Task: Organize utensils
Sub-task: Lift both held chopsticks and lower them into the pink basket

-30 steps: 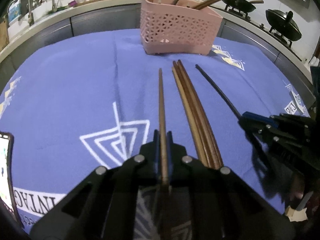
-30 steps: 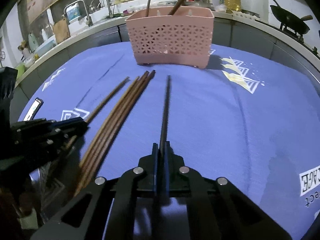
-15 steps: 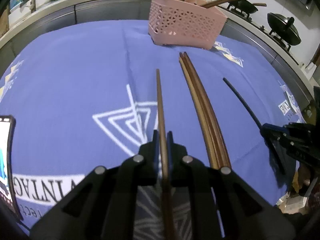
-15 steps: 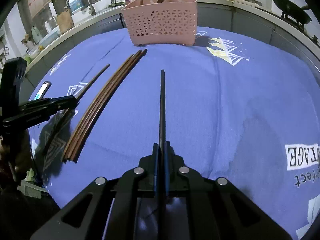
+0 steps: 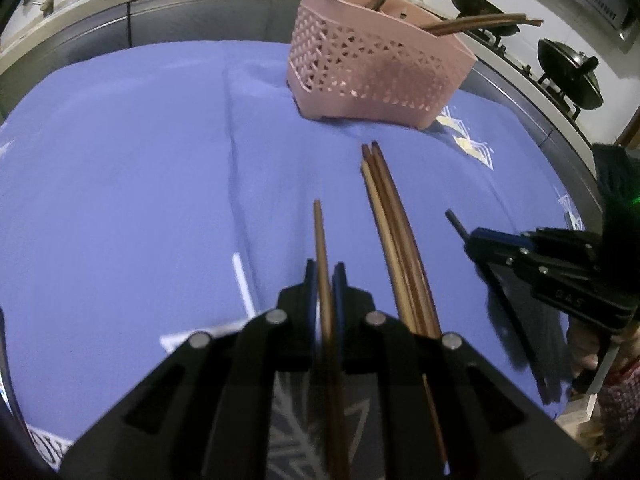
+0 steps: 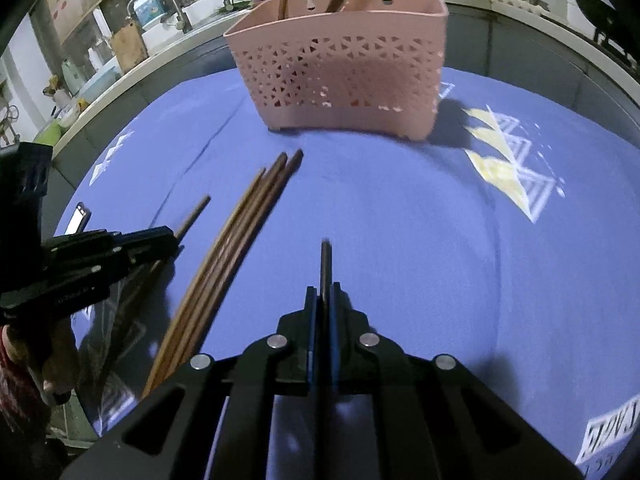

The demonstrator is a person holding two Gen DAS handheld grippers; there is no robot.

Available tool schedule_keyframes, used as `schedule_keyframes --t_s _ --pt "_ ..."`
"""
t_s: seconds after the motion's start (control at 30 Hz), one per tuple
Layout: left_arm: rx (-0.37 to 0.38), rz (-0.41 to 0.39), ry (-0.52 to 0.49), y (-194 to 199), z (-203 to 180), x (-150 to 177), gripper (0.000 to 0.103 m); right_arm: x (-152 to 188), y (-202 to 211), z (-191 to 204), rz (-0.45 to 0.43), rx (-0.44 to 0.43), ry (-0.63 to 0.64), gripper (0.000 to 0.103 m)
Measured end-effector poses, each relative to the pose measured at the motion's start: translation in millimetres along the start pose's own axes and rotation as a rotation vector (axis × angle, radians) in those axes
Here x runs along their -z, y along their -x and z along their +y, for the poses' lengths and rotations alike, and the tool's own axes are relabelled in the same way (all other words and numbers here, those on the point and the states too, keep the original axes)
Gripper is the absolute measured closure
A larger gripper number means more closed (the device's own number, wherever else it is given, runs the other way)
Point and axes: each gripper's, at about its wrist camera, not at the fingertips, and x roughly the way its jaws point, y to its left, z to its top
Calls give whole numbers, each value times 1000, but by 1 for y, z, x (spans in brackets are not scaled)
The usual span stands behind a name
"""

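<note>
Behind the left gripper [image 5: 323, 276], the brown chopstick [image 5: 320, 236] vanishes under the black frame. The pink basket [image 6: 340, 76] hides its utensils' lower ends. Ahead, the dark chopstick [image 6: 326, 258] tip smears with motion.

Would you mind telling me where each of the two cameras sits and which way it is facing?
Left wrist: on the left gripper, angled down over its brown chopstick toward the pink basket; the right gripper shows beside it.
Right wrist: on the right gripper, angled down over its dark chopstick toward the basket; the left gripper and a hand show.
Shared: basket, blue cloth, loose chopsticks.
</note>
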Motion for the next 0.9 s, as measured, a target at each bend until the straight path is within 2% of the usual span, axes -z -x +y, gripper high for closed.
schedule_keyframes --t_s 0.2,0.3,0.43,0.53,0.73,0.9 --pt "-24 0 -45 -8 -8 -15 99 -15 -4 9 22 -53 36 98" --pt "14 -68 -38 16 -7 -22 99 -19 31 20 -105 -75 68 98" --pt "78 -209 -34 73 -10 -39 99 -26 78 25 -289 -117 64 98" --pt "99 -293 -37 106 -13 -51 99 -33 109 28 -414 -128 66 98" --pt "107 -437 -43 154 -20 -84 99 -58 144 31 -569 -123 61 98" --pt "83 -533 -70 179 -35 -132 99 -100 164 36 -652 -91 59 98"
